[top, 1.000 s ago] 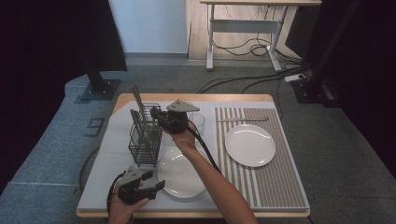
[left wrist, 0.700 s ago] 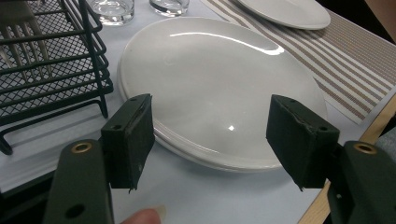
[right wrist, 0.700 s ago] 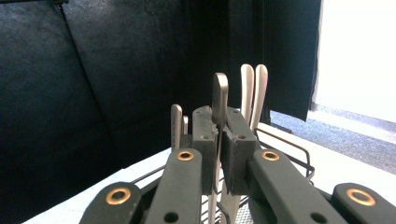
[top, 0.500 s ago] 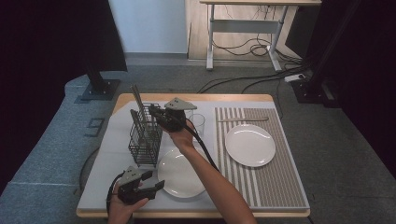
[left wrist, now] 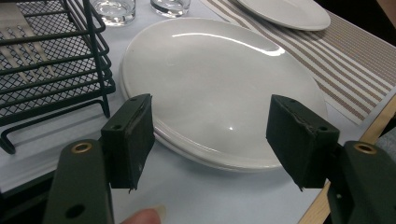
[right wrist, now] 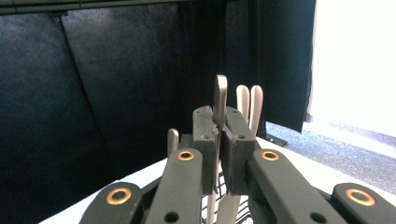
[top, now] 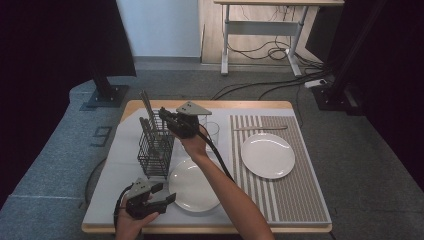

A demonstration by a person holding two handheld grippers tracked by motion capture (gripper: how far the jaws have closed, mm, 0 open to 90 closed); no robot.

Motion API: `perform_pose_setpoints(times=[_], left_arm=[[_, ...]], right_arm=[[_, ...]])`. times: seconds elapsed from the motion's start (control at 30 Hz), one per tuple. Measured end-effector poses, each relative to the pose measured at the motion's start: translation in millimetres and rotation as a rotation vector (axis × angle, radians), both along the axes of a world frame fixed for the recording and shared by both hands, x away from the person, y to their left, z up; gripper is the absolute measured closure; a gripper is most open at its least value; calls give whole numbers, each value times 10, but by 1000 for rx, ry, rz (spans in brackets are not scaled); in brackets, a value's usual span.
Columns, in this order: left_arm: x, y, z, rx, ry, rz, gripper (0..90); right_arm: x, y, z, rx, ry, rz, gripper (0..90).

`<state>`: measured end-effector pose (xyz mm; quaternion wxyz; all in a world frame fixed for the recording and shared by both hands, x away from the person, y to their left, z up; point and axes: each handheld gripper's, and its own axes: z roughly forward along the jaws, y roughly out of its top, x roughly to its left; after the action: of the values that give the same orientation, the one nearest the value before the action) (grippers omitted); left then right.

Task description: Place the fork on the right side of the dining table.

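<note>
A black wire cutlery basket [top: 156, 147] stands on the table's left part, with several metal handles sticking up from it. My right gripper [top: 164, 115] is at the basket's top, shut on one upright metal cutlery handle [right wrist: 220, 95]; in the right gripper view the jaws [right wrist: 219, 123] pinch it, with other handles [right wrist: 247, 105] just behind. My left gripper [top: 165, 193] rests low near the front edge, open, its jaws [left wrist: 210, 135] facing the rim of a white plate [left wrist: 210, 84] without touching it. That plate [top: 192, 185] lies just right of the basket.
A second white plate [top: 267, 155] lies on a striped placemat [top: 300, 200] at the right, with a knife [top: 260, 128] beyond it. Two glasses [top: 212, 132] stand behind the near plate, close to the right forearm. The wooden table edge [top: 210, 228] runs along the front.
My right gripper has edged slightly upward at the basket's top with the handle in it. The left gripper has stayed in place.
</note>
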<state>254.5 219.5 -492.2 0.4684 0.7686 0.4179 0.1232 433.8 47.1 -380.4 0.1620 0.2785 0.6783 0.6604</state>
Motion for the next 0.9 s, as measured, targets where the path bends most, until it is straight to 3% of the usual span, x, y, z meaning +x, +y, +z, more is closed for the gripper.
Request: perform_pose_setpoints(times=[0.37,0.9], left_arm=[[-1,-11,-2,3,0,-3,323],[-1,4,0,6,0,3,323]], right_arm=[[-57,-116,74,27,-13,-6,851],[-40,-317,54,110,46,-1,850]])
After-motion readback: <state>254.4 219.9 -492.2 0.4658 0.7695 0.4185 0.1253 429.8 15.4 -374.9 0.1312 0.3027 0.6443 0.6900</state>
